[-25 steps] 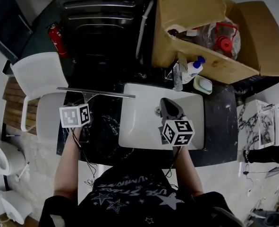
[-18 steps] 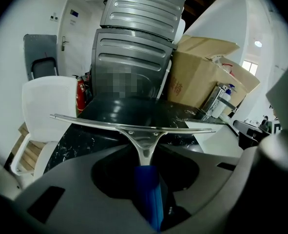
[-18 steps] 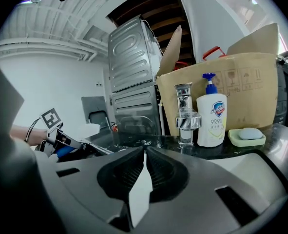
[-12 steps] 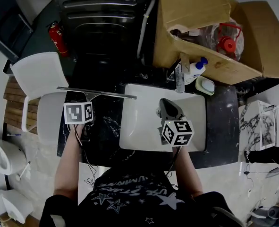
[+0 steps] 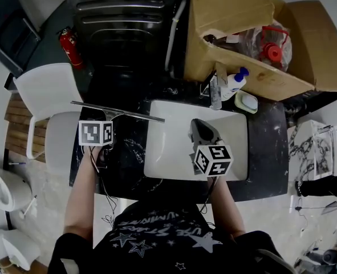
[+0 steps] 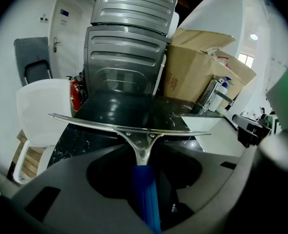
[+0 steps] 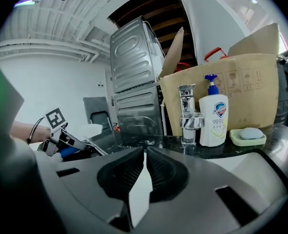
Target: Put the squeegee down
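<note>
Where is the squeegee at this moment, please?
In the head view the squeegee is at the left, over the dark counter beside the white sink, its blue handle between the opening jaws of the left gripper.

Counter point(image 5: 128, 153) L of sink point(image 5: 168, 147) open; faucet point(image 5: 215, 93), soap btl point(image 5: 234, 83), box point(image 5: 242, 33) crowd back edge.

Squeegee handle point(image 6: 144, 194) (end beyond bottom edge)

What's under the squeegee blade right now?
Black marble counter lies under most of the squeegee blade. In the head view its right end reaches over the left rim of the white sink. Whether the rubber edge touches the counter cannot be seen, because the blade covers it.
</note>
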`<state>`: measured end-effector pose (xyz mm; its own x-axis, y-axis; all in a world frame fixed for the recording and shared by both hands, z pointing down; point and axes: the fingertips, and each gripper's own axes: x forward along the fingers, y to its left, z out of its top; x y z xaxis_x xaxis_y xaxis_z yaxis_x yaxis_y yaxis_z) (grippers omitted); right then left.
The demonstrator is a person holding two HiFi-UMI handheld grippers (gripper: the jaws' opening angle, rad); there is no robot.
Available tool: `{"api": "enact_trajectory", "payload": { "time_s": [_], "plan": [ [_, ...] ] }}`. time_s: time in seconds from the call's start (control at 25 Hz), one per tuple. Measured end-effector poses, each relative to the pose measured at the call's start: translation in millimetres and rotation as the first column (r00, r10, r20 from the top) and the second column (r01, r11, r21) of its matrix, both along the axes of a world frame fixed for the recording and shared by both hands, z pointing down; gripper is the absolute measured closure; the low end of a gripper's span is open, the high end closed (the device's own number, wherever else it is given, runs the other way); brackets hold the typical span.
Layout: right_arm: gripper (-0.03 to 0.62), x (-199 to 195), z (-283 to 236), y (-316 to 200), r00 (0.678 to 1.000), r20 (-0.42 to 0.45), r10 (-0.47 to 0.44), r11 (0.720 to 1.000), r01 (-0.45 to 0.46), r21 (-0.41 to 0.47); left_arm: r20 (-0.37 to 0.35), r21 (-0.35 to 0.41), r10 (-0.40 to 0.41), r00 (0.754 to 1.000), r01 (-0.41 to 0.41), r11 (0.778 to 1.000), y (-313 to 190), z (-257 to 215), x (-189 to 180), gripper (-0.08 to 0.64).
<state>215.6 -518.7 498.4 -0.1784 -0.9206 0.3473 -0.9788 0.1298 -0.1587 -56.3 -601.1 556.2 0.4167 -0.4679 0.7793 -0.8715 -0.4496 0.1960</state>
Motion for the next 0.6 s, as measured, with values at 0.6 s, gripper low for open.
{"api": "enact_trajectory", "payload": {
  "time_s": [0.6],
  "plan": [
    [0.541, -10.3, -23.4, 37.2, 1.0, -0.022, 0.002, 0.999, -0.001, 0.049, -0.059, 0.098, 0.017, 0.998, -0.011, 0.995, 31.6, -32.0, -8.1, 0.225]
  ]
}}
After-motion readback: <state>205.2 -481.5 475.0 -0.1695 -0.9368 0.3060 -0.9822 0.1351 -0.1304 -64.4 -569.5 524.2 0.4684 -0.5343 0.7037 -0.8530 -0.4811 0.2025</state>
